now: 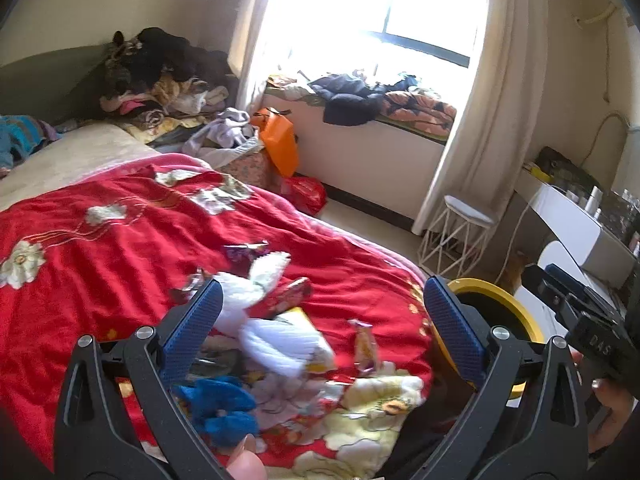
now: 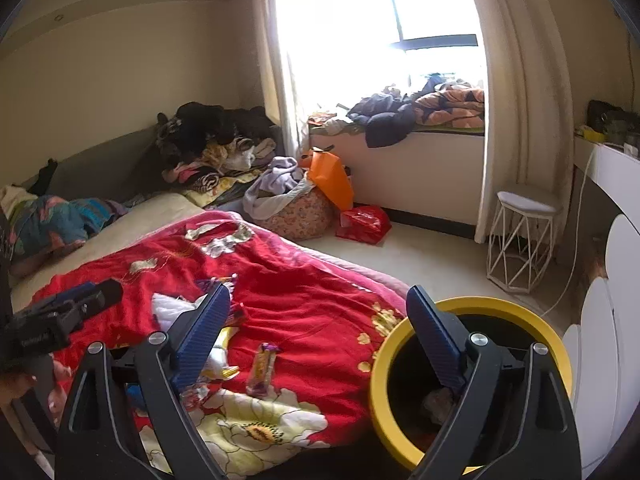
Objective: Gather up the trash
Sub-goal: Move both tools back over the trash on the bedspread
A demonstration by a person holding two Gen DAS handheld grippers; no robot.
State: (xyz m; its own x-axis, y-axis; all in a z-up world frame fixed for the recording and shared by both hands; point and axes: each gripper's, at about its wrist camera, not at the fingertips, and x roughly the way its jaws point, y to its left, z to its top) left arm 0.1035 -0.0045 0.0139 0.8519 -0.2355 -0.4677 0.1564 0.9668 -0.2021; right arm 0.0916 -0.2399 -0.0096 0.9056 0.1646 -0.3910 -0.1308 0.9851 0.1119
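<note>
Across the foot of the bed, a red floral blanket (image 1: pixel 120 240) is lying spread, and the trash is sitting scattered on it: a white crumpled tissue (image 1: pixel 276 344) and a second white wad (image 1: pixel 256 284) are resting between the blue pads of the left gripper (image 1: pixel 322 316), which is hanging above them with its jaws spread wide and nothing pinched. Just beside those, a red snack wrapper (image 1: pixel 290 296) is lying tilted, a purple foil wrapper (image 1: pixel 244 250) is sitting farther up the blanket, and a yellow-and-purple candy wrapper (image 2: pixel 264 368) is lying flat nearer the bed's edge. A blue fuzzy item (image 1: pixel 222 408) is resting on the cream flower print at the near end; what it is I cannot tell. Beside the bed, on the right, a yellow-rimmed black bin (image 2: pixel 472 308) is standing upright with some crumpled scrap (image 2: pixel 438 400) showing at its bottom. The right gripper (image 2: pixel 318 336) is hovering with its jaws released and empty, one finger over the blanket, the other over the bin's mouth. Beyond the bed, a heap of dark clothes (image 2: pixel 216 132) is sitting piled by the headboard, a floral laundry basket (image 2: pixel 300 216) is standing on the floor with an orange bag (image 2: pixel 332 180) leaning at it and a red plastic bag (image 2: pixel 364 222) lying near. A white wire stool (image 2: pixel 524 236) is standing by the curtain, under the bright window.
</note>
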